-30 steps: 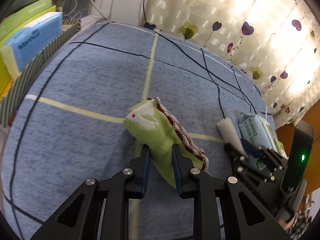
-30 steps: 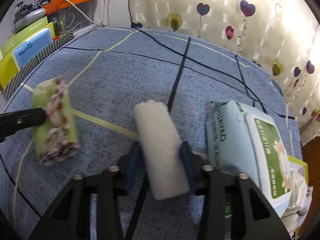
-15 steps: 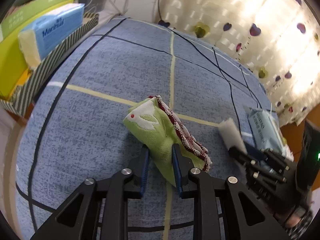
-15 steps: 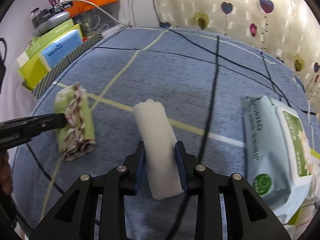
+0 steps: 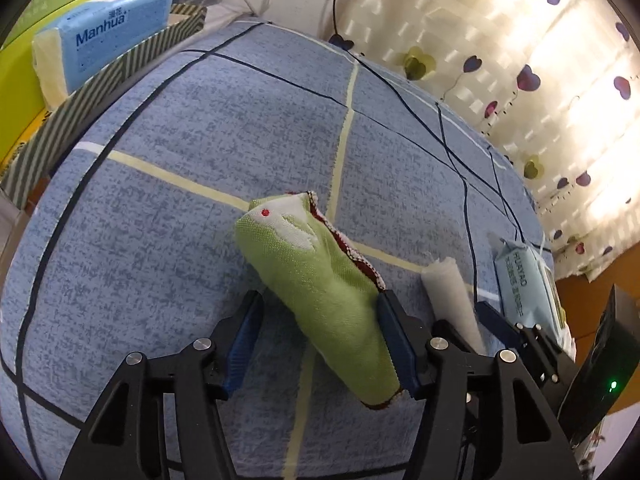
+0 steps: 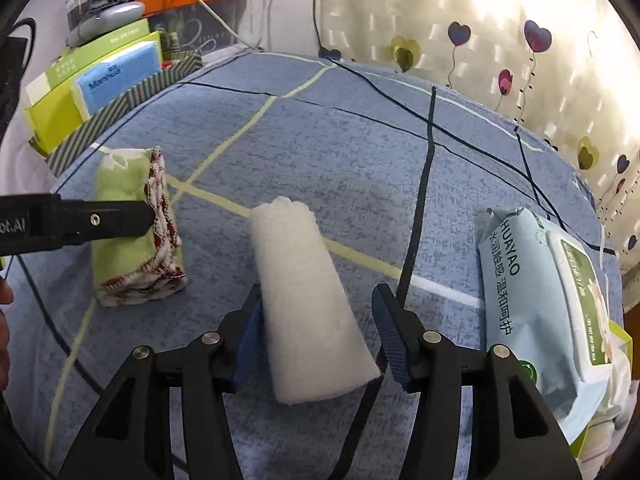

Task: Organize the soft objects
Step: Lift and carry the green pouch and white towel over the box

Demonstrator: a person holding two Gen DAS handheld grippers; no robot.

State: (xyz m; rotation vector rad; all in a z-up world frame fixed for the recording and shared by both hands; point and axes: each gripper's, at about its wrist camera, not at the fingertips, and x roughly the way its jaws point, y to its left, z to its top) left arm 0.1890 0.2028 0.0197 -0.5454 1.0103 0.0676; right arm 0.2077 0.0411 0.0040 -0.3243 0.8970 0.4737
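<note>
You had a matt, mottled blue woven cloth [image 5: 192, 184] under everything, and on it the green towel [image 5: 328, 292] looked like knitted terry with a rough red-and-white trimmed edge, while the white roll [image 6: 308, 304] beside it was soft, fuzzy and dull. To the right of that roll lay a wipes pack [image 6: 532, 300] in smooth, slightly glossy plastic film. Your left gripper [image 5: 320, 344] and right gripper [image 6: 316, 336] were matt black plastic with ridged blue rubbery pads and shiny metal screws.

Two rolled towels [image 6: 136, 224] [image 6: 312, 300], one wipes pack [image 6: 536, 300], two claws [image 5: 320, 336] [image 6: 316, 332]
</note>
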